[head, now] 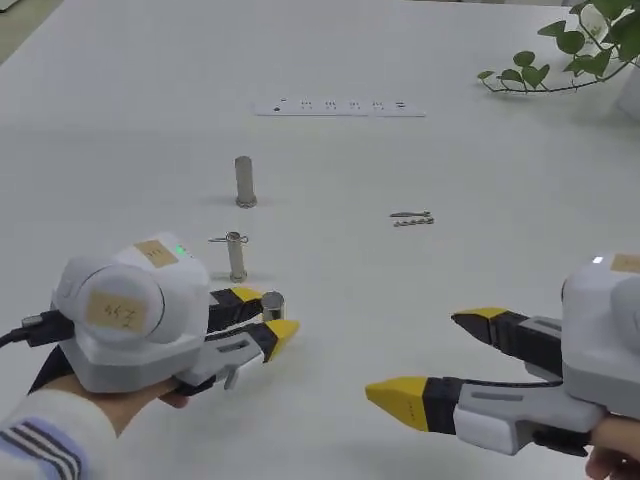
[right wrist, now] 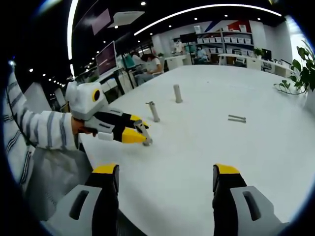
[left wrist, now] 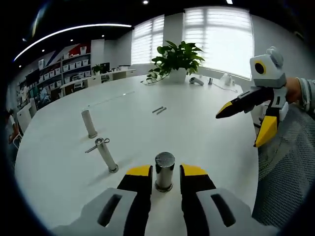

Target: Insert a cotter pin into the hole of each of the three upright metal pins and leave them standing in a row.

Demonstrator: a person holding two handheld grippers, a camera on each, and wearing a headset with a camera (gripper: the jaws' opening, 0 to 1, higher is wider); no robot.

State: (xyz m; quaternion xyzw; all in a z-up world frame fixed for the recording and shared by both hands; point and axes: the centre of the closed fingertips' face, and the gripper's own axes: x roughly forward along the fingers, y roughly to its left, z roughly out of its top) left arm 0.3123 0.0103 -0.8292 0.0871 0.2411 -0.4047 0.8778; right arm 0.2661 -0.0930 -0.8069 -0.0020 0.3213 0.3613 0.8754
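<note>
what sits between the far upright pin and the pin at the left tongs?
The middle pin, upright, with a cotter pin through its top hole. Shows in the head view and the left gripper view.

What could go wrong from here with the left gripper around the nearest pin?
1. The jaws of the left gripper flank the nearest pin; a skewed squeeze might topple it toward the middle pin.
2. The loose cotter pins lie side by side; the open right gripper might grab both.

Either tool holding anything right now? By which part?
Right tool open, empty. Left tool brackets the nearest metal pin low on its shaft. A thin gap seems to show on each side, so whether it is clamped cannot be told.
</note>
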